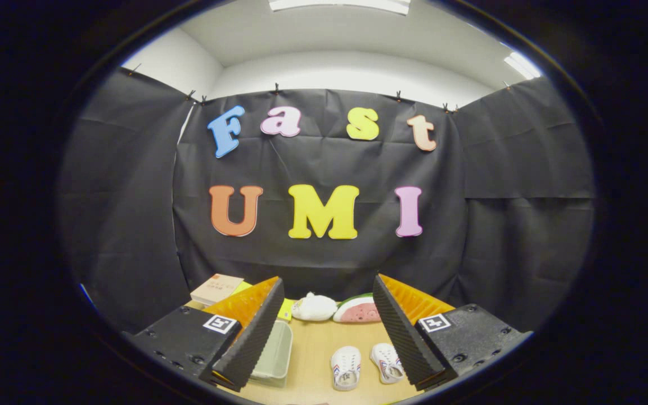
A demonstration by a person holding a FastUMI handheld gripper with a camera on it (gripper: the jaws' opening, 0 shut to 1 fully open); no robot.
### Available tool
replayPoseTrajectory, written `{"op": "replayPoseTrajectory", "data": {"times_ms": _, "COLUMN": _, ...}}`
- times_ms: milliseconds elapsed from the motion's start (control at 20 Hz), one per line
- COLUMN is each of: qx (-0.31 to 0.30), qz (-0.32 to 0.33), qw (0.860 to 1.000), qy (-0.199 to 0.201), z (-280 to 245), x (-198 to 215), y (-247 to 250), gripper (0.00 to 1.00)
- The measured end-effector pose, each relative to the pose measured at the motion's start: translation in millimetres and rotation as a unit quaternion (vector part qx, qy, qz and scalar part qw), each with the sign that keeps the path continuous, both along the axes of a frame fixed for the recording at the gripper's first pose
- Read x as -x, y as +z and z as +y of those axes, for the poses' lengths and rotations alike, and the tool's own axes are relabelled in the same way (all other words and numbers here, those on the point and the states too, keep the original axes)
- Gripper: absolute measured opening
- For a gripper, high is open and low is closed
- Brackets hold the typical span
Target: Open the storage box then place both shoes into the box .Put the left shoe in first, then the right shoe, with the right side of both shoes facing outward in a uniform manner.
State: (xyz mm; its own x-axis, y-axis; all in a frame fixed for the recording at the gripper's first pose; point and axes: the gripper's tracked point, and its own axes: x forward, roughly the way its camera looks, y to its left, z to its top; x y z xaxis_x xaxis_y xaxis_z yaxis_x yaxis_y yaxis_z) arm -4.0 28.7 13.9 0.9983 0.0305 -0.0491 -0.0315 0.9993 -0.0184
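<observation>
Claw (328, 332) is held wide open, nothing gripped, both fingers (253, 337) spread well apart above the table (313, 360)

Between the fingers, on the table, two white shoes (364, 364) are seen side by side, close together, soles down, toes pointed toward the claw. The right-hand shoe sits just beside the right finger and is partly hidden by it, coloured stripes are visible on its side

Just inside the left finger, a pale box (274, 354) rests on the table, partly covered by that finger. A pale flat top with rounded rim is shown; whether the lid is on or off cannot be told from here. Box and shoes are near each other but apart, bare table between them

Beyond the shoes, at the far table edge against the black cloth wall (324, 169), a white plush toy (314, 307) is lying, with a watermelon-slice toy (359, 311) just beside it on the right, the two about touching

Beyond the left finger, a tan book (216, 288) is set at the far left corner, something yellow-green under it
</observation>
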Motion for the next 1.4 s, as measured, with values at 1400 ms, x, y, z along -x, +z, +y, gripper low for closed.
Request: {"op": "replayPoseTrajectory", "data": {"times_ms": 1400, "qx": -0.263, "qz": 0.348, "qw": 0.869, "qy": 0.232, "z": 9, "x": -167, "y": -213, "gripper": 1.0}}
